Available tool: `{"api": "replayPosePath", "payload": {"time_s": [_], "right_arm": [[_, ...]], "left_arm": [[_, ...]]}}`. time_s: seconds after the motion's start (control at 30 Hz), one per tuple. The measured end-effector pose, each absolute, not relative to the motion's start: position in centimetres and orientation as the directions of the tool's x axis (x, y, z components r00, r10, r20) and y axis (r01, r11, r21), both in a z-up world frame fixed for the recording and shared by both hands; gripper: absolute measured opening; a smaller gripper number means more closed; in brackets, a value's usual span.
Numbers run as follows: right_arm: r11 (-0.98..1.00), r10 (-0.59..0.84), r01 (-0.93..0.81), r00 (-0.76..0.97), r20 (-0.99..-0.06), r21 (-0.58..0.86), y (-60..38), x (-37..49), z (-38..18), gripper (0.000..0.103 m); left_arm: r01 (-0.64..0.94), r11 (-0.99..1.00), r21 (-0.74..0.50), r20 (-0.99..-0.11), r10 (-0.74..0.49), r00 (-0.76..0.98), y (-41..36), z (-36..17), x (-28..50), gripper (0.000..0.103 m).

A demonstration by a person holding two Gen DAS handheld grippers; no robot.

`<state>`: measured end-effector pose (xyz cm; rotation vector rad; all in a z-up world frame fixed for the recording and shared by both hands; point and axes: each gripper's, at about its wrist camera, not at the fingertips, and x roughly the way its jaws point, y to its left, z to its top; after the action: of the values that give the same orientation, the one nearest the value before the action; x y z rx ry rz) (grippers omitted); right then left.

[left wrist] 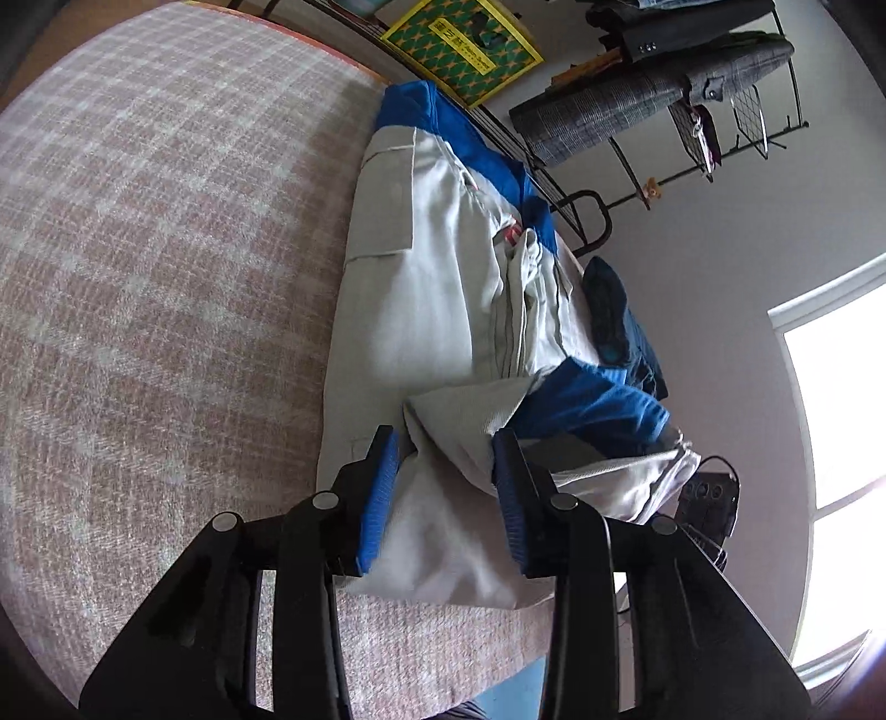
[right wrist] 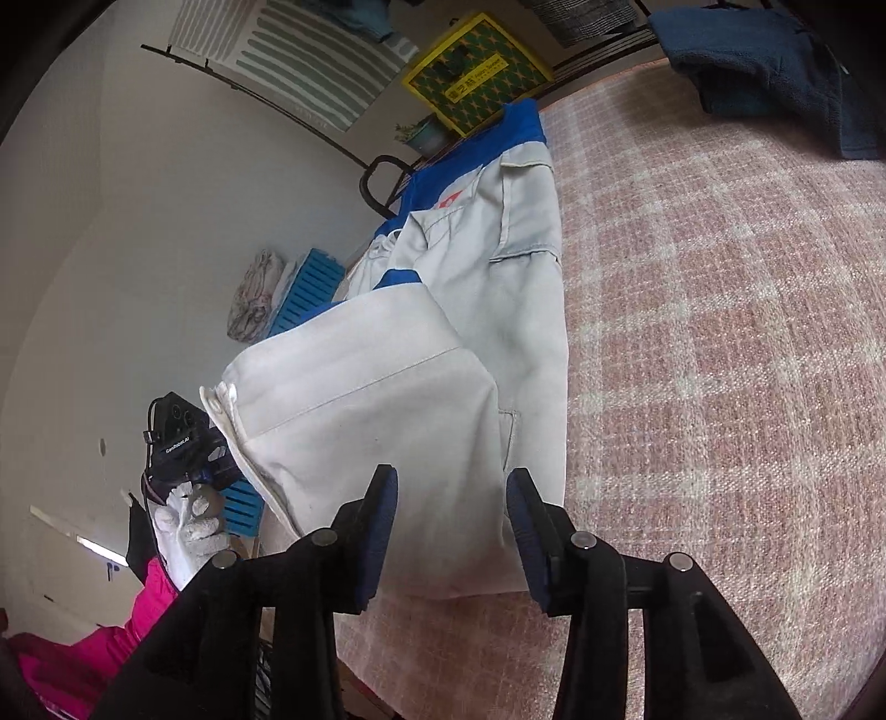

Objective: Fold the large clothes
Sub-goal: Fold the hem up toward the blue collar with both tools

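Note:
A pale grey work jacket (left wrist: 432, 266) with blue shoulder panels lies lengthwise on the pink plaid bed cover (left wrist: 166, 277), near the bed's edge. One sleeve is folded across its lower part. My left gripper (left wrist: 446, 443) stands open over that sleeve, with grey cloth lying loose between the blue pads (left wrist: 379, 498). In the right wrist view the same jacket (right wrist: 498, 266) shows a folded grey panel in front. My right gripper (right wrist: 451, 476) is open astride the panel's near edge, and its pads (right wrist: 526, 531) do not press on the cloth.
A dark blue garment (right wrist: 764, 61) lies at the bed's far corner. A yellow-green box (left wrist: 459, 44), a clothes rack (left wrist: 664, 94) and a bright window (left wrist: 841, 415) lie beyond the bed. A white-gloved hand (right wrist: 188, 520) holds the other gripper at the left, above pink clothing (right wrist: 111, 637).

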<state>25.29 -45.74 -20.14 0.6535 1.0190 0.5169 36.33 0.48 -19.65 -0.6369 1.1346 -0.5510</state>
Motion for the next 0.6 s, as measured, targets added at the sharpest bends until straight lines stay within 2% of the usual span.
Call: {"api": "replayPosePath", "payload": {"time_s": [0.1,0.2,0.33,0.6], "right_arm": [[0.735,0.645,-0.11,0.419,-0.639,0.669,-44.5,26.1,-20.6,0.049],[0.759,0.631,-0.139,0.4,-0.665,0.636,-43.5,26.7,-20.6,0.049],[0.781,0.615,-0.164,0.372,-0.695,0.603,-42.9,27.2,-20.8,0.052],[0.77,0.631,-0.181,0.356,-0.689,0.612,-42.1,28.1,-21.4,0.061]], "left_arm": [[0.061,0.675,-0.735,-0.625,-0.71,0.324,0.8,-20.5,35.6,0.035],[0.019,0.625,-0.781,-0.572,-0.726,0.382,2.9,-20.6,34.8,0.043],[-0.008,0.613,-0.79,-0.558,-0.713,0.424,4.8,-21.0,33.7,0.043],[0.145,0.735,-0.662,-0.678,-0.67,0.302,-0.6,-21.9,34.6,0.043]]}}
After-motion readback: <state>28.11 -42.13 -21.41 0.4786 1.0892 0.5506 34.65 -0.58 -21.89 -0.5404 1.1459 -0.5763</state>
